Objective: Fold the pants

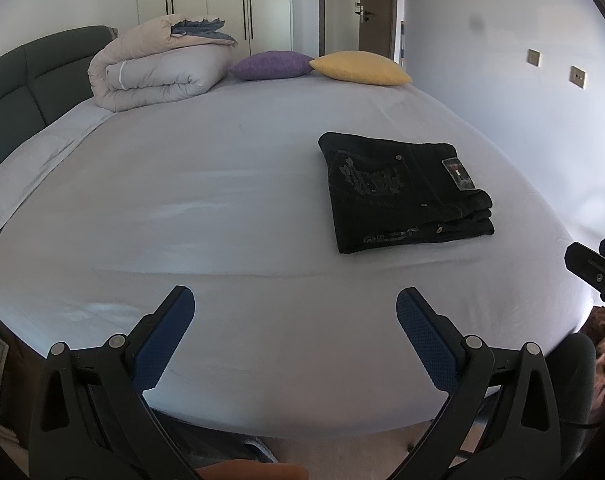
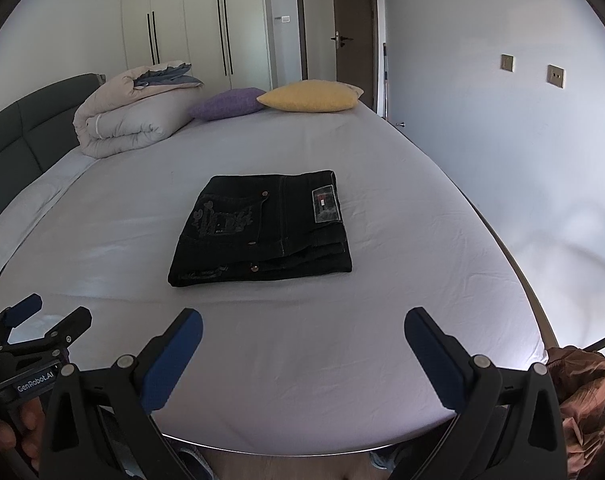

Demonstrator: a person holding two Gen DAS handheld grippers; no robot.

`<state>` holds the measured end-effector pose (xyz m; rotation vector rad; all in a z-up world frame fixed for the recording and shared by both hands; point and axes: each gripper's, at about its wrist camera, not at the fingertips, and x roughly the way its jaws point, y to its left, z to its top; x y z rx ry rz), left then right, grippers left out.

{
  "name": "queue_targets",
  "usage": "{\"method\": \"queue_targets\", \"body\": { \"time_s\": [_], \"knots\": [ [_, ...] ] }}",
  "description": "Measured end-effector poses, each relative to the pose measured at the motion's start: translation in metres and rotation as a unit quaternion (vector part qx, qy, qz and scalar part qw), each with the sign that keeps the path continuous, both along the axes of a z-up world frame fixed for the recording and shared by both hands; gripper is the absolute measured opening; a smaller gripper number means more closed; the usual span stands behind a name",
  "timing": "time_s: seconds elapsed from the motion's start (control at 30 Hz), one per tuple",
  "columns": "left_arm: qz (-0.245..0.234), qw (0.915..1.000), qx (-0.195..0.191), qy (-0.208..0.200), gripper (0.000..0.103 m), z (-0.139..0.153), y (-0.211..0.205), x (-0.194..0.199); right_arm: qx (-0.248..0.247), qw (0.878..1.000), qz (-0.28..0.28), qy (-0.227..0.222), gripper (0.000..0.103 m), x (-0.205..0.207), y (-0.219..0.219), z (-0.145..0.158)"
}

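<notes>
From the left wrist view, the left gripper (image 1: 295, 300) hangs over the near edge of the wide bed with its pale lilac sheet (image 1: 230, 200), its blue-padded fingers (image 1: 422, 336) spread wide with nothing between them. The black denim pants with grey embroidery (image 1: 406, 192) lie folded into a compact rectangle toward the bed's right edge, well apart from this gripper. A patch label (image 1: 458, 174) sits on the waistband corner, its lettering too small to read. At the far edge lie a rolled beige and grey duvet (image 1: 154, 72), a purple cushion (image 1: 270, 65) and a yellow cushion (image 1: 360, 67), the two cushions touching. A dark padded headboard (image 1: 26, 76) runs along the bed's left edge. The right gripper (image 1: 594, 272) juts in at the frame's right border.

From the right wrist view, the right gripper (image 2: 302, 326) is also held over the near edge, level and pointing straight at the pants (image 2: 262, 228), its fingers (image 2: 174, 360) parted and empty. Here the pants lie nearly centred ahead, stacked layers showing along their near side, the patch label (image 2: 325, 205) showing a small red and white mark. Only this view shows writing: "GenRobot.AI" on the left gripper (image 2: 46, 318), seen at lower left with its fingers apart, the person's hand (image 2: 18, 424) wrapped around its handle. A crumpled brown cloth (image 2: 582, 392) lies off the bed's near right corner.
</notes>
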<state>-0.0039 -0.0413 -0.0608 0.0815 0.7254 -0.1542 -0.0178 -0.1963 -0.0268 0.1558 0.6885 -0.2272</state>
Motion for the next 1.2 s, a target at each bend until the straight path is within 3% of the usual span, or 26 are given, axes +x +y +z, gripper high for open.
{"method": "queue_targets", "body": {
  "time_s": [1.2],
  "knots": [
    [0.006, 0.9998, -0.006, 0.015, 0.103, -0.008, 0.001, 0.006, 0.002, 1.000, 0.002, 0.005, 0.103, -0.001, 0.004, -0.011]
  ]
}}
